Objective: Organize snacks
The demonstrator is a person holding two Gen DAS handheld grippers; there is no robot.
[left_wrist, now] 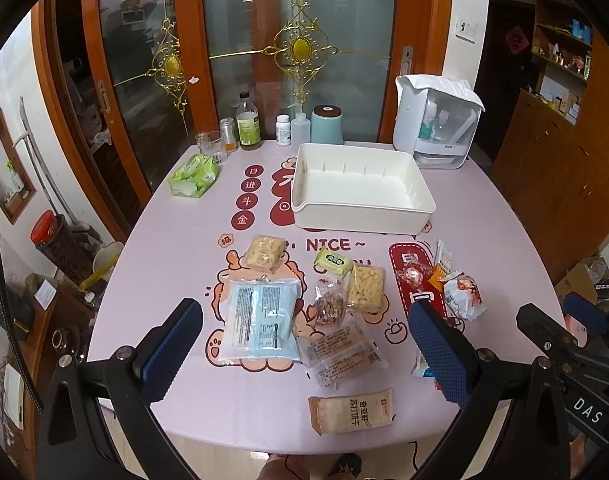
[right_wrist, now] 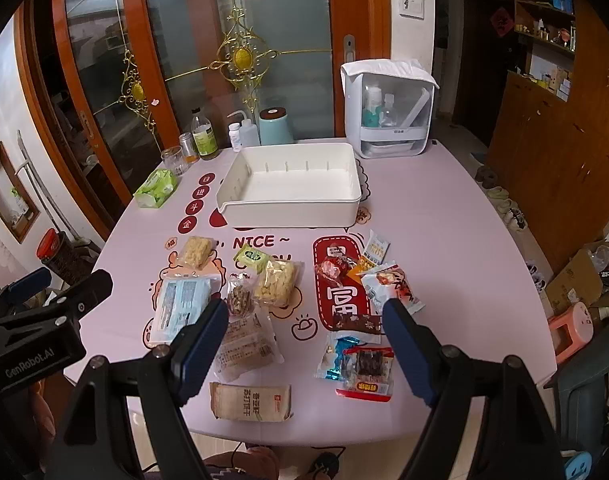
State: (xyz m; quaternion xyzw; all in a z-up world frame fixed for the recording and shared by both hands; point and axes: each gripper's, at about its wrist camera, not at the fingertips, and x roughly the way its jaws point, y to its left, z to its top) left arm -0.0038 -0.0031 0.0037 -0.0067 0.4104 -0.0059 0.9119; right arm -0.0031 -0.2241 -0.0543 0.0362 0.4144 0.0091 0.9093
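Pink printed tablecloth [left_wrist: 176, 248] is covering the whole table, everything sitting on it. White bin [left_wrist: 420, 196] is standing empty at 12 o'clock, well beyond the snack pile, nothing sorted yet by the look of it.

Snacks are lying loose between bin and grippers. Blue packet [left_wrist: 260, 320] is the biggest, lying flat at 11 o'clock from the left gripper [left_wrist: 304, 344], long axis running roughly 12-to-6, so in line with the fingers. Clear biscuit pack [left_wrist: 340, 354] is sitting almost dead centre between the left fingers, tilted toward 1 o'clock. Tan cracker bar [left_wrist: 352, 410] is nearest the table edge, long axis 9-to-3, crosswise to the fingers. Red-and-blue packs [right_wrist: 360, 364] are lying just inside the right finger of the right gripper [right_wrist: 304, 344], at about 1 o'clock.

Both grippers are hovering above the near edge, jaws spread wide on each, gripping nothing.

Judging: left is nearer the blue packet and biscuit pack, right nearer the red-and-blue packs; cracker bar is reachable by either, but a wrist turn looks needed to pinch across its short side.
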